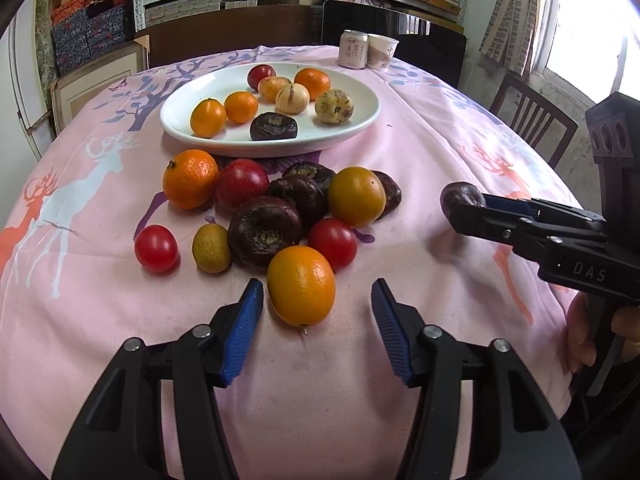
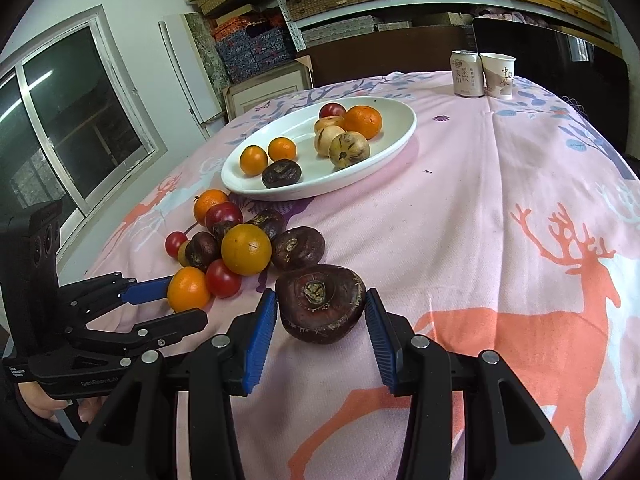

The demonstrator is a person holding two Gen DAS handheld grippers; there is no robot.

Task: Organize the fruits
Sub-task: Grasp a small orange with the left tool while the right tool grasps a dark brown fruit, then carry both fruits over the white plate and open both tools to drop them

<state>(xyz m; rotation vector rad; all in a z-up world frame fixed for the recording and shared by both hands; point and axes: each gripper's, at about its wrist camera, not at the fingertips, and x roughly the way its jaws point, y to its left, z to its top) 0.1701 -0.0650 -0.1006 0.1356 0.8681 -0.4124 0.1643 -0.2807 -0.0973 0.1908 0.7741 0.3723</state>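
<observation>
A white oval plate [image 1: 360, 120] [image 2: 400, 136] holds several fruits: oranges, pale striped fruits, a red one and a dark water chestnut. A pile of loose fruits [image 1: 280, 208] [image 2: 240, 248] lies on the pink cloth in front of it. My left gripper [image 1: 316, 300] is open with an orange kumquat [image 1: 301, 285] [image 2: 189, 289] between its blue pads, apart from both. My right gripper [image 2: 320, 308] is shut on a dark water chestnut [image 2: 320, 302] [image 1: 462, 198], held at the cloth, right of the pile.
A drink can [image 1: 353, 49] [image 2: 466, 74] and a paper cup [image 1: 382, 51] [image 2: 498, 75] stand at the table's far edge. A wooden chair [image 1: 532, 120] stands to the right. Shelves with boxes fill the back wall.
</observation>
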